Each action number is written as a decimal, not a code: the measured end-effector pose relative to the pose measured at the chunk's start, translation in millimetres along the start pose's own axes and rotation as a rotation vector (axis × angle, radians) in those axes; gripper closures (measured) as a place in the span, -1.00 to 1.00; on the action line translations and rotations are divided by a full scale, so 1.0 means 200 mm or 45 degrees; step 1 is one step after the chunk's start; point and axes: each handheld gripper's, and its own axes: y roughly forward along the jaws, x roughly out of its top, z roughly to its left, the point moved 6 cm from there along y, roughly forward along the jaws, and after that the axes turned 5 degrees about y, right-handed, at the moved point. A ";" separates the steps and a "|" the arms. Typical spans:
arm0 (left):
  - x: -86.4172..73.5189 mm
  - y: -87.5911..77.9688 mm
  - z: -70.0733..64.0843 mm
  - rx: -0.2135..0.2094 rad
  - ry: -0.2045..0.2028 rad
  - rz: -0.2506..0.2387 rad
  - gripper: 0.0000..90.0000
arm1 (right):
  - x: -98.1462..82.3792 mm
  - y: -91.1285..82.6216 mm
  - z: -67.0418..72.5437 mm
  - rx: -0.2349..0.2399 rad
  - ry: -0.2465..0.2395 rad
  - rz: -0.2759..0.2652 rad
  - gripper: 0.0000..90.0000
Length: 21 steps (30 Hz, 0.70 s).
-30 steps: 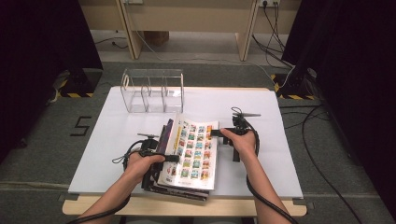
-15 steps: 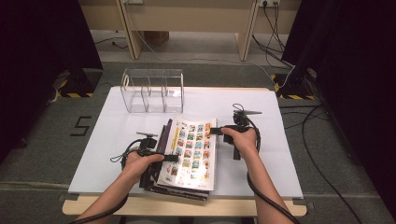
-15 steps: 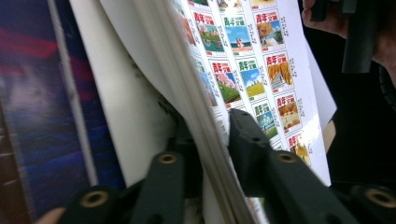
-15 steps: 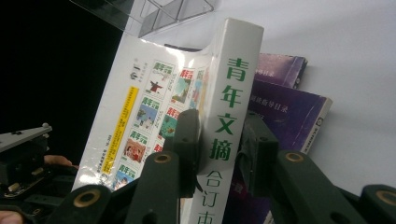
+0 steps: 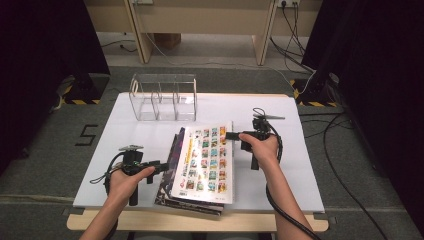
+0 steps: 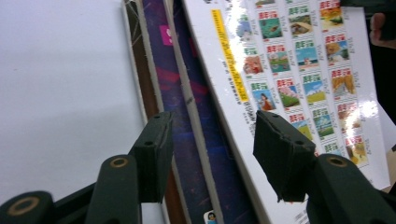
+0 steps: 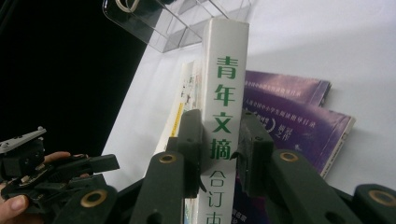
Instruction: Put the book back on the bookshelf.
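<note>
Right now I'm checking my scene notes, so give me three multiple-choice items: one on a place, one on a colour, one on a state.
1. Where is the clear rack? A) beyond the books B) on the floor C) at the near edge
2. The white book's spine lettering is: A) red B) green C) blue
3. The right gripper is: A) open B) shut on the white book C) holding the rack

A: it stands past the stack.
B: green characters show.
B: its fingers, just closing, press the spine.
</note>
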 end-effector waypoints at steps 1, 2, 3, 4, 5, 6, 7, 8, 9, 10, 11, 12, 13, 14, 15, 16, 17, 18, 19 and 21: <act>-0.01 -0.01 0.01 0.008 0.001 -0.009 0.04 | 0.00 -0.01 0.01 -0.007 -0.011 -0.010 0.65; -0.01 -0.01 0.02 0.013 -0.001 -0.017 0.04 | 0.01 -0.03 0.02 -0.015 -0.026 -0.021 0.65; -0.01 -0.02 0.02 0.020 0.000 -0.028 0.04 | 0.01 -0.04 0.03 -0.024 -0.042 -0.030 0.65; -0.02 -0.02 0.03 0.029 0.002 -0.037 0.04 | 0.02 -0.05 0.04 -0.034 -0.066 -0.041 0.65; -0.02 -0.02 0.03 0.035 0.007 -0.045 0.04 | 0.02 -0.06 0.06 -0.043 -0.086 -0.052 0.65; -0.02 -0.02 0.03 0.035 0.007 -0.045 0.04 | 0.02 -0.08 0.07 -0.053 -0.104 -0.064 0.65; -0.03 -0.03 0.04 0.041 0.007 -0.058 0.04 | 0.03 -0.09 0.09 -0.058 -0.126 -0.076 0.65; -0.03 -0.03 0.04 0.047 0.010 -0.068 0.04 | 0.03 -0.10 0.10 -0.068 -0.153 -0.092 0.66; -0.03 -0.03 0.04 0.047 0.010 -0.068 0.04 | 0.03 -0.12 0.12 -0.074 -0.173 -0.107 0.66; -0.04 -0.04 0.05 0.068 0.023 -0.081 0.04 | 0.04 -0.13 0.14 -0.081 -0.188 -0.120 0.66; -0.05 -0.04 0.06 0.076 0.028 -0.082 0.04 | 0.04 -0.14 0.15 -0.091 -0.211 -0.135 0.66; -0.05 -0.05 0.06 0.081 0.037 -0.076 0.04 | 0.04 -0.15 0.17 -0.105 -0.236 -0.151 0.66; -0.06 -0.05 0.07 0.086 0.039 -0.076 0.04 | 0.05 -0.16 0.18 -0.115 -0.257 -0.169 0.66; -0.06 -0.05 0.07 0.089 0.034 -0.082 0.04 | 0.05 -0.17 0.20 -0.123 -0.286 -0.185 0.66; -0.07 -0.05 0.07 0.091 0.034 -0.079 0.04 | 0.06 -0.18 0.21 -0.123 -0.297 -0.202 0.66; -0.07 -0.05 0.07 0.090 0.031 -0.079 0.04 | 0.06 -0.19 0.23 -0.126 -0.312 -0.219 0.66; -0.07 -0.05 0.07 0.090 0.031 -0.079 0.04 | 0.06 -0.19 0.23 -0.126 -0.312 -0.219 0.66; -0.07 -0.05 0.08 0.090 0.028 -0.083 0.04 | 0.06 -0.20 0.24 -0.129 -0.330 -0.230 0.66; -0.07 -0.06 0.08 0.096 0.028 -0.084 0.04 | 0.07 -0.22 0.27 -0.137 -0.357 -0.256 0.66; -0.07 -0.06 0.09 0.100 0.028 -0.089 0.04 | 0.07 -0.23 0.28 -0.138 -0.365 -0.261 0.66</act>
